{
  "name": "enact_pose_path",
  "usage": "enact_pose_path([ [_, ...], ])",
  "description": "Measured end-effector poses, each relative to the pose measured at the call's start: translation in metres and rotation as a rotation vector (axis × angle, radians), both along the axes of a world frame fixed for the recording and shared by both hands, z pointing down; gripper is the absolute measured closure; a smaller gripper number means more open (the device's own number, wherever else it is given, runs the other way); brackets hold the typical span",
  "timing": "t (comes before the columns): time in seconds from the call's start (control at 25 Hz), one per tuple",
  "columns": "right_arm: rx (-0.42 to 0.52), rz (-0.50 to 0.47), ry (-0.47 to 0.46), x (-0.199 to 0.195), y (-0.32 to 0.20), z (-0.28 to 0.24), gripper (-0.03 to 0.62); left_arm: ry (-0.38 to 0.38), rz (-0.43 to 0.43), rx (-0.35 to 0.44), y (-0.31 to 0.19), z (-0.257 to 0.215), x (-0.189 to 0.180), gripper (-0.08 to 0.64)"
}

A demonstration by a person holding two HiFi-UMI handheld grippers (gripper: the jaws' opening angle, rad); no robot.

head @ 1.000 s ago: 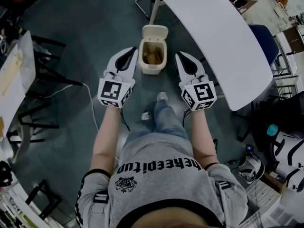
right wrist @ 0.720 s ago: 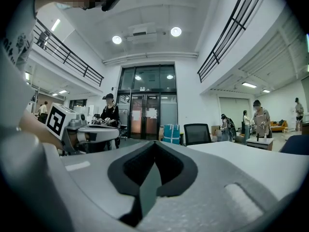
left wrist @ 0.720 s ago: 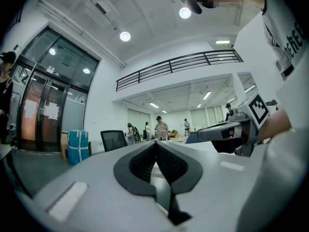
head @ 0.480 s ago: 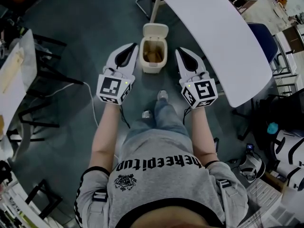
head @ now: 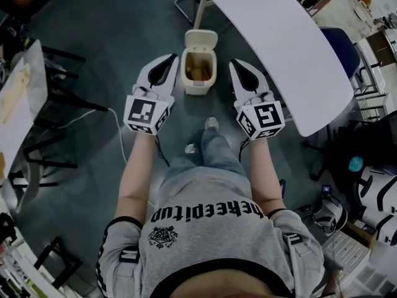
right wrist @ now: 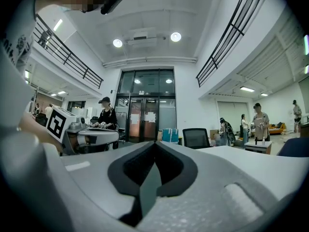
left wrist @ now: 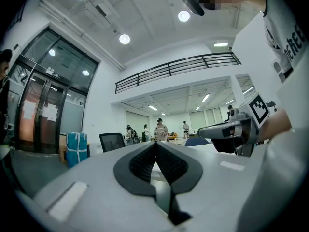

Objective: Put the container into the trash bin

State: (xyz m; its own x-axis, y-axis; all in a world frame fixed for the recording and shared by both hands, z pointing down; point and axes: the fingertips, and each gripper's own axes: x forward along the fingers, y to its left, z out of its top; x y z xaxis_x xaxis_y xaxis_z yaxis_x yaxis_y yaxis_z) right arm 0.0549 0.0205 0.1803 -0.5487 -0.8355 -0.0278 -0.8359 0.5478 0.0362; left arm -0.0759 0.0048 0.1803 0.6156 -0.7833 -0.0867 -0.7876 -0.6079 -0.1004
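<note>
A small cream trash bin (head: 199,87) stands on the dark floor with its lid (head: 203,40) flipped open. Something brownish (head: 198,67) lies inside it; I cannot make out its shape. My left gripper (head: 173,58) hovers just left of the bin, my right gripper (head: 232,63) just right of it, both pointing level away from the person. In the left gripper view the left gripper (left wrist: 155,143) has its jaws together with nothing between them, and the right gripper (left wrist: 227,129) shows beside it. The right gripper (right wrist: 154,143) is likewise shut and empty.
A long white curved table (head: 291,54) runs along the right, its metal legs (head: 200,11) behind the bin. A blue chair (head: 347,48) sits beyond it. At the left stand a desk (head: 18,104) and black chair frames (head: 62,104). A cable (head: 118,135) trails on the floor.
The right gripper has lifted slightly. The left gripper and the bin keep their places, and both pairs of jaws stay shut.
</note>
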Motion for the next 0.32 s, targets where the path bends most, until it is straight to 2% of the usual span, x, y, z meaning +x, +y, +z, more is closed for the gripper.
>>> enact_pose_path([
  [0.32,0.005,0.006,-0.009,0.0023,0.0043,-0.0005,0.595,0.014,-0.003,0.005,0.003,-0.001,-0.0017,0.551],
])
